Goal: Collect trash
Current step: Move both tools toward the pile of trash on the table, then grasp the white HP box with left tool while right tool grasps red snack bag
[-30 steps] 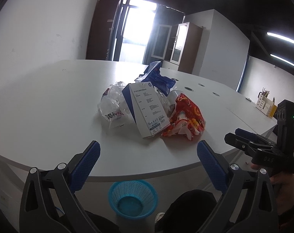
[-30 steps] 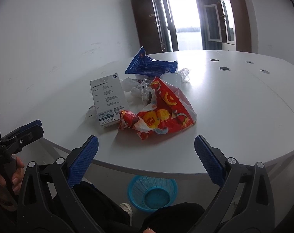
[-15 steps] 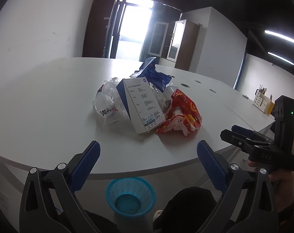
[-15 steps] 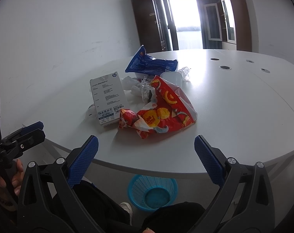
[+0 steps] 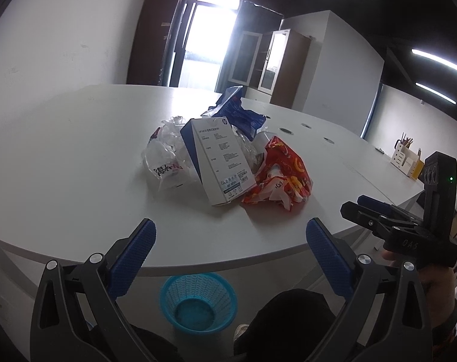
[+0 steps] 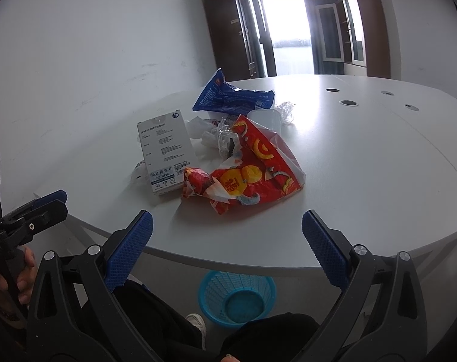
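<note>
Off the left wrist, the left tongs point(image 5: 230, 241) gape empty; white box point(image 5: 219, 158) leans on loose bags and may topple if nudged. Off the right wrist, the right tongs point(image 6: 227, 235) gape too; the red wrapper point(image 6: 249, 172) could slide past the blue basket point(image 6: 237, 298) below the surface point(image 6: 364, 157).

You hold a gripper in each hand, both raised side by side and pointing forward. Your left gripper point(image 5: 230, 252) has its two blue-padded fingers point(image 5: 135, 252) spread wide apart, holding nothing. Your right gripper point(image 6: 227, 242) is likewise spread wide, with nothing between its blue pads point(image 6: 323, 249). Your right hand point(image 5: 421, 274) wraps its handle; your left hand point(image 6: 14, 277) grips the other.
</note>
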A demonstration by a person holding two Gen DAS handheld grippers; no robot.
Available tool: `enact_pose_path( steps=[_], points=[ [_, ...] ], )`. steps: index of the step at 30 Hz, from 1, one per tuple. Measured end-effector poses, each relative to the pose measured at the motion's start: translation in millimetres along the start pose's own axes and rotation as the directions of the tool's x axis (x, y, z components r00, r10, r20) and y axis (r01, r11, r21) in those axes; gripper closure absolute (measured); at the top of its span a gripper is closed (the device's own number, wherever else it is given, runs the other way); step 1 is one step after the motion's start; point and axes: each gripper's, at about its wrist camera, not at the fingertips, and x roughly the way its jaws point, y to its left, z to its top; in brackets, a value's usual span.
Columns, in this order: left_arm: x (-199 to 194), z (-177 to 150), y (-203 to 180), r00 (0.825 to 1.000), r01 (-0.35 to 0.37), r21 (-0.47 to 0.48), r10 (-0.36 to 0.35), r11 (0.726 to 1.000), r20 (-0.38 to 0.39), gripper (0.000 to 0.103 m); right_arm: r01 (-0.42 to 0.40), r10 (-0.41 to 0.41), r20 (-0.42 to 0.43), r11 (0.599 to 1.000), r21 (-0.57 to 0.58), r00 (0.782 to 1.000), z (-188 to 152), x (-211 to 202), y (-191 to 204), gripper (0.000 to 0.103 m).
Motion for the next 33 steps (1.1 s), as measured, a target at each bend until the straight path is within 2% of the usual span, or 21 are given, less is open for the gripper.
enact_pose_path(
  steps=[7, 12, 21, 26, 33],
  points=[
    [7, 3, 7, 1.000, -0.008, -0.020, 0.008, 1.000, 0.014, 0.006, 0.002, -0.002, -0.006, 1.000, 0.006, 1.000, -2, 5, -3, 0.008],
    [28, 14, 16, 1.000, -0.021, -0.014, 0.021, 1.000, 0.015, 0.006, 0.022, -0.022, -0.011, 1.000, 0.007, 1.000, 5, 15, -13, 0.008],
    [73, 32, 27, 0.999, 0.036, -0.041, -0.038, 0.998, -0.032, 0.011, 0.048, -0.048, -0.011, 0.999, 0.009, 0.999, 29, 43, -33, 0.009],
    [90, 41, 29, 0.998, 0.055, -0.037, -0.056, 0.998, -0.039, 0.015, 0.042, -0.043, -0.029, 0.999, -0.011, 0.999, 41, 64, -38, 0.015],
    [109, 54, 35, 0.994, 0.083, -0.019, -0.084, 0.996, -0.067, 0.027, 0.025, -0.026, -0.055, 0.999, -0.035, 0.998, 53, 90, -42, 0.031]
  ],
)
